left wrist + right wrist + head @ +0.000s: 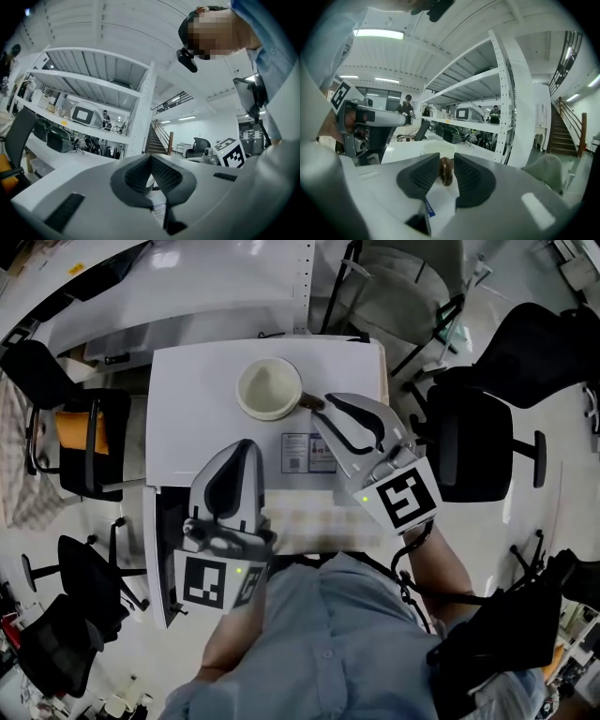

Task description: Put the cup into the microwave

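A cream cup [268, 388] with a brown handle stands on top of the white microwave [187, 409]. My right gripper [322, 407] reaches in from the right, and its jaws are shut on the handle [446, 171]; the cup's cream body [436, 149] shows just beyond them. My left gripper [246, 451] hovers over the microwave's front edge, below and left of the cup. Its jaws are shut on nothing, and the cup [149, 183] shows through the slit under my left gripper's [151, 161] tips. The microwave's dark door [161, 559] hangs open at the front left.
A printed label [307, 452] lies on the microwave top near the cup. Black office chairs stand at the left [84, 442] and right [478, 442]. A white shelf rack [506, 93] rises behind the microwave.
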Demonstrator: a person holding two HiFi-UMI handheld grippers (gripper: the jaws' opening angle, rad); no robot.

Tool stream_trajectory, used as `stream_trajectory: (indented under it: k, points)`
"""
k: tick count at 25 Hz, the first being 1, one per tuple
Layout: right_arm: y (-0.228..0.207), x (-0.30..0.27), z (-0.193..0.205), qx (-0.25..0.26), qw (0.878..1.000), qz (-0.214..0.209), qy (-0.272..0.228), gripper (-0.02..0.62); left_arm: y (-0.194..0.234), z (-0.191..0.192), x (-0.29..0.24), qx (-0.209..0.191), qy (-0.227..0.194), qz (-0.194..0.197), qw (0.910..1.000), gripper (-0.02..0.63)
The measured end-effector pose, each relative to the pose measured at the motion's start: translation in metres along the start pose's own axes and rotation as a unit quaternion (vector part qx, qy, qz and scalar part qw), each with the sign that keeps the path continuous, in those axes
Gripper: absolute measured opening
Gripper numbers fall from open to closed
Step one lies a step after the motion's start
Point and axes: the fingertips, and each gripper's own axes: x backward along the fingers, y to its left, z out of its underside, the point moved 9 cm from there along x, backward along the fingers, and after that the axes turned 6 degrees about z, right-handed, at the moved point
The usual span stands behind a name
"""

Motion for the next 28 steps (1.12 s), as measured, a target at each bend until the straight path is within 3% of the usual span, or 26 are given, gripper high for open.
stream_trajectory:
  k: [17, 21, 28]
  points:
    - [0.000, -0.031, 0.013, 0.047, 0.995, -0.071, 0.044, 0.066, 0.016, 0.016, -0.016, 0.015, 0.012, -0.018, 0.9996, 0.005]
    - [0.005, -0.027, 0.010, 0.016, 0.996, -0.054, 0.073, 0.064, 0.015, 0.013, -0.017, 0.015, 0.008, -0.009, 0.9998, 0.005]
    - [0.015, -0.029, 0.013, 0.014, 0.996, 0.021, 0.090, 0.086, 0.015, 0.009, -0.013, 0.017, 0.003, 0.000, 0.9999, 0.005]
